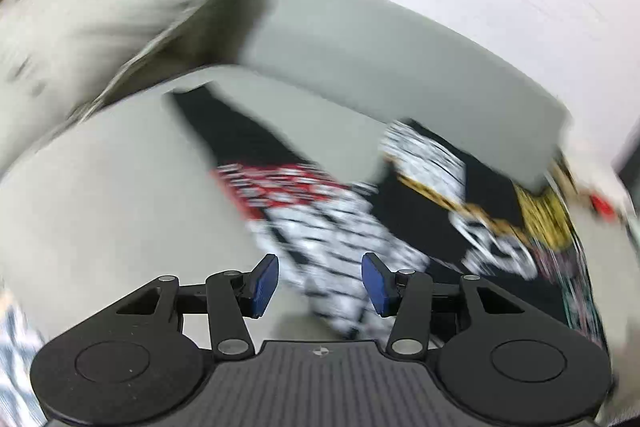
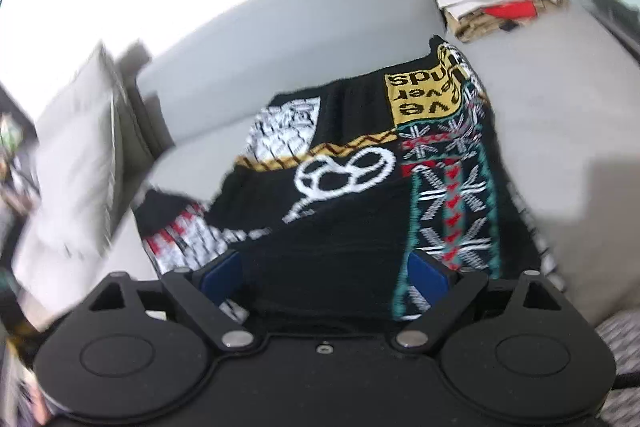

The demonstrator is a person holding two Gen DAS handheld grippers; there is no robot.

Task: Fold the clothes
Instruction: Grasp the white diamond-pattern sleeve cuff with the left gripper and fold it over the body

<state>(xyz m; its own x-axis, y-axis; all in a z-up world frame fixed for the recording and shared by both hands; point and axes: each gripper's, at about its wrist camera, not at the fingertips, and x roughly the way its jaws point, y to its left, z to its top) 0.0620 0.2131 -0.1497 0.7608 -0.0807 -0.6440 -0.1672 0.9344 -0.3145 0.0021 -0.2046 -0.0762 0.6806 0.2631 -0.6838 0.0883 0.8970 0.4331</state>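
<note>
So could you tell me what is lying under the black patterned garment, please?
The black patterned garment lies spread on the grey sofa seat, with the backrest behind it. Whatever sits directly beneath the fabric is covered.

- The left gripper (image 1: pixel 320 283) was open, its two blue pads (image 1: pixel 264 285) wide apart with nothing held between them.
- The right gripper (image 2: pixel 324 279) was open too, its blue pads (image 2: pixel 428 277) spread far apart.
</note>
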